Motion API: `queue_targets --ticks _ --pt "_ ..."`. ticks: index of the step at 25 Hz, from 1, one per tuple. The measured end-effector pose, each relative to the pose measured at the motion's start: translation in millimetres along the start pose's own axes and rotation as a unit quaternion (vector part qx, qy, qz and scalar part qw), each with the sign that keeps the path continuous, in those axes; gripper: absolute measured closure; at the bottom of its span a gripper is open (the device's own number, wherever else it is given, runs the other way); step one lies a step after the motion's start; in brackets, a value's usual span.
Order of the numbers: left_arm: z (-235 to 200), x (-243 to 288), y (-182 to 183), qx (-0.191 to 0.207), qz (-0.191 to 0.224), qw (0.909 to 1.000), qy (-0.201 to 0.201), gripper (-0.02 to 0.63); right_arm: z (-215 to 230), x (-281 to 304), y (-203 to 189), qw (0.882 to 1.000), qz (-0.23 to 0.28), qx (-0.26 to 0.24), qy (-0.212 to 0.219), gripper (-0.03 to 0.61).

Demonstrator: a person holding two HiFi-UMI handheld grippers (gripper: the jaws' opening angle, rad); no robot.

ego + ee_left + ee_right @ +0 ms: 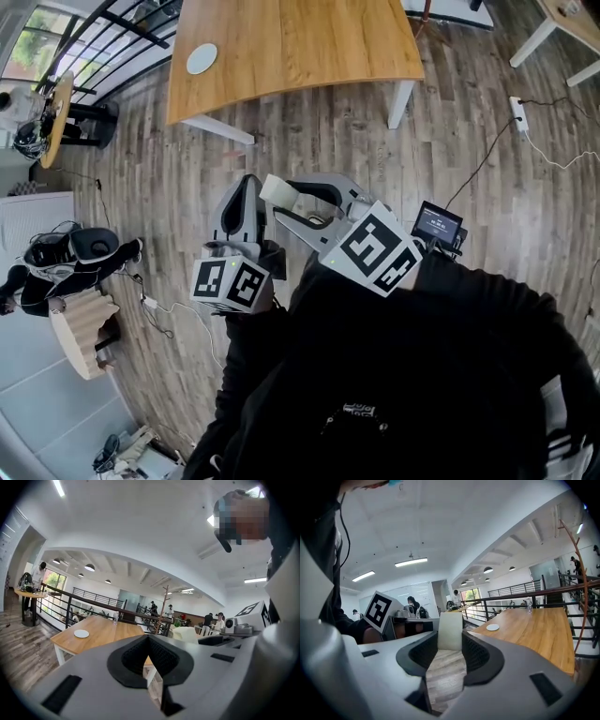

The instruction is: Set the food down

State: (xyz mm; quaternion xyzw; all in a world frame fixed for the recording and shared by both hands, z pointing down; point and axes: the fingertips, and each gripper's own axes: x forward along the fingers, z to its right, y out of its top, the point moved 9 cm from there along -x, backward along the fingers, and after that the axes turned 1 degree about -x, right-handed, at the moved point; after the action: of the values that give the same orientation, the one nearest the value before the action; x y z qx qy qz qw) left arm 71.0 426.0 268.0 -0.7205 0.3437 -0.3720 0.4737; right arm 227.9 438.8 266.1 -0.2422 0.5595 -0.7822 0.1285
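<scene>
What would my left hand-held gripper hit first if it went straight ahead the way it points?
Probably the wooden table: the left hand-held gripper, shut, aims at its near edge, right of the white plate. Only floor lies between, though depth is unclear.

readable words: none | left gripper [246, 183], left cube [231, 283]: black-and-white square markers, no letters | right gripper [281, 199], right cube [379, 248]: same kind of marker | small screen [438, 225] beside right cube: pale digits, too small to read | white mark [359, 410] on black clothing: illegible
</scene>
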Motion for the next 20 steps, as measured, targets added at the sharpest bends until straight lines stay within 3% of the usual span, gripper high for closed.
queue_targets --ticks 10,20 --pt "-65.0 24.9 25.7 -0.006 0.016 0.9996 -0.021 0.62 10.5 60.9 24.8 0.999 -0.003 -0.037 -0.02 0.41" --pt "-142.0 26.0 48.3 -0.003 0.024 0.9994 -0.025 0.62 2.9 139.9 46.5 0.999 -0.006 -0.044 -0.018 0.41"
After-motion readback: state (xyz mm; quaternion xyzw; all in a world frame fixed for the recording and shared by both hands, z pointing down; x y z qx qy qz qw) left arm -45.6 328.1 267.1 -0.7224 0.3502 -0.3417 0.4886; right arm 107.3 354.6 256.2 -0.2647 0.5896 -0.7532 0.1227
